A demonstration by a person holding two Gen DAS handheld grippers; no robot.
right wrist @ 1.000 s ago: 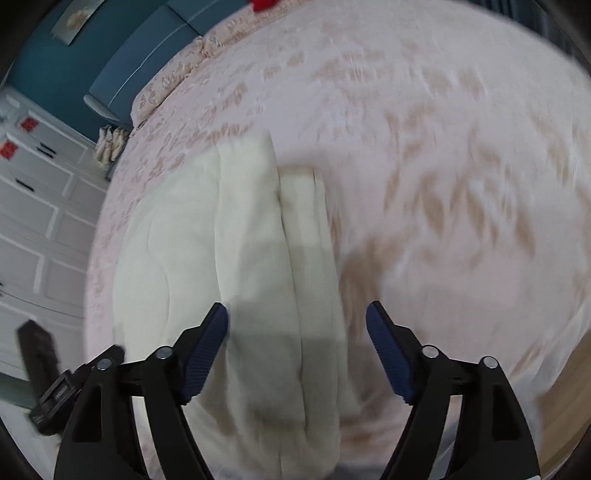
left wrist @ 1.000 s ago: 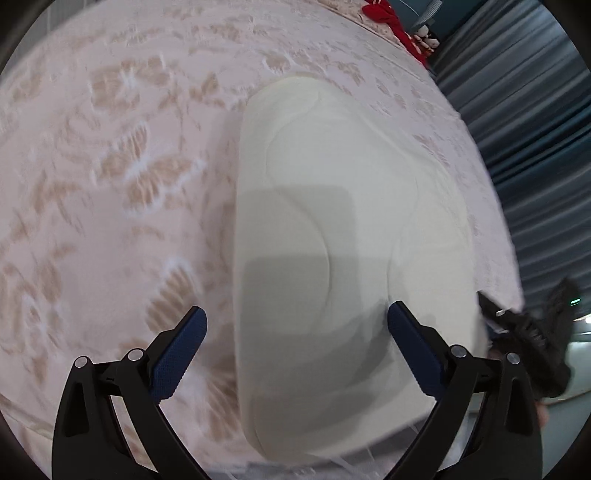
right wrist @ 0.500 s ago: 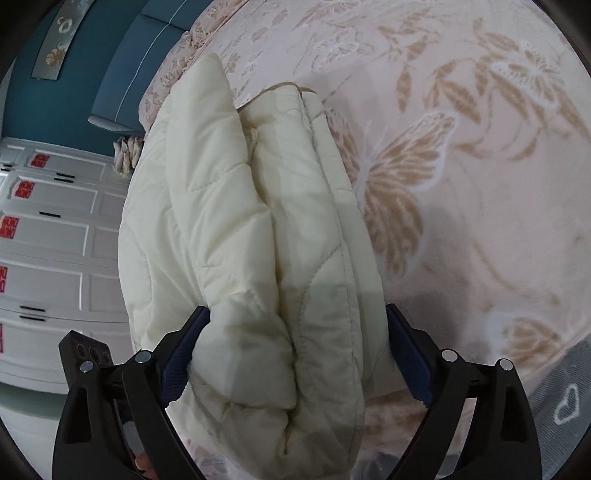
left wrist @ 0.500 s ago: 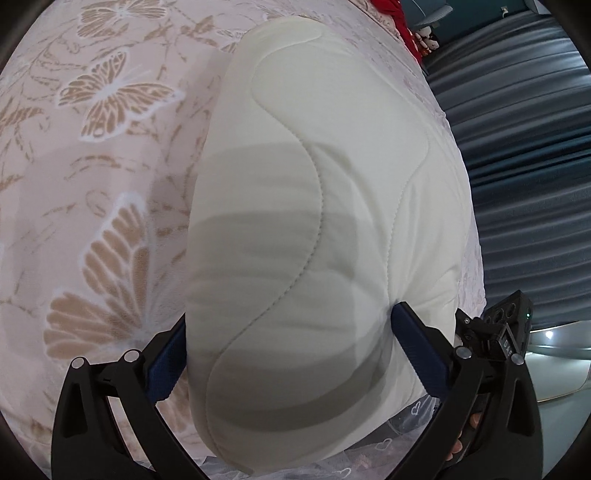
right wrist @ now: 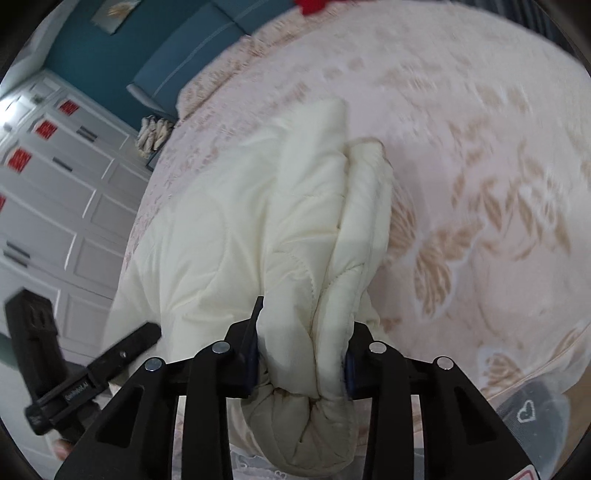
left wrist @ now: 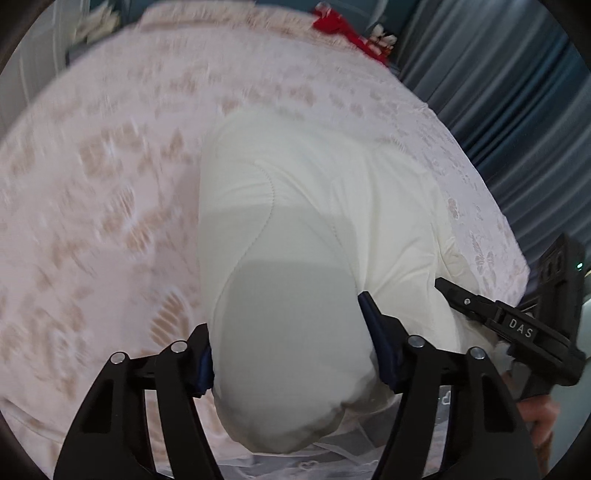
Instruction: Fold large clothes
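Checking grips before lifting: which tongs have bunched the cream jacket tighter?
The right tongs: the cream jacket is squeezed into a narrow bunch. The left tongs span a wider fold.

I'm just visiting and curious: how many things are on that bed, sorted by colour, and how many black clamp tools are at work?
Cream: 1, the padded jacket, pinched by both clamps.
Red: 1, a red cloth item at the far edge of the bed; blurred.
Black: 2, the left gripper and the right gripper.
Total: 4.

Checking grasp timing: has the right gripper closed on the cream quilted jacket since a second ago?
Yes. The right gripper, earlier open above it, now pinches the cream quilted jacket on the bedspread.
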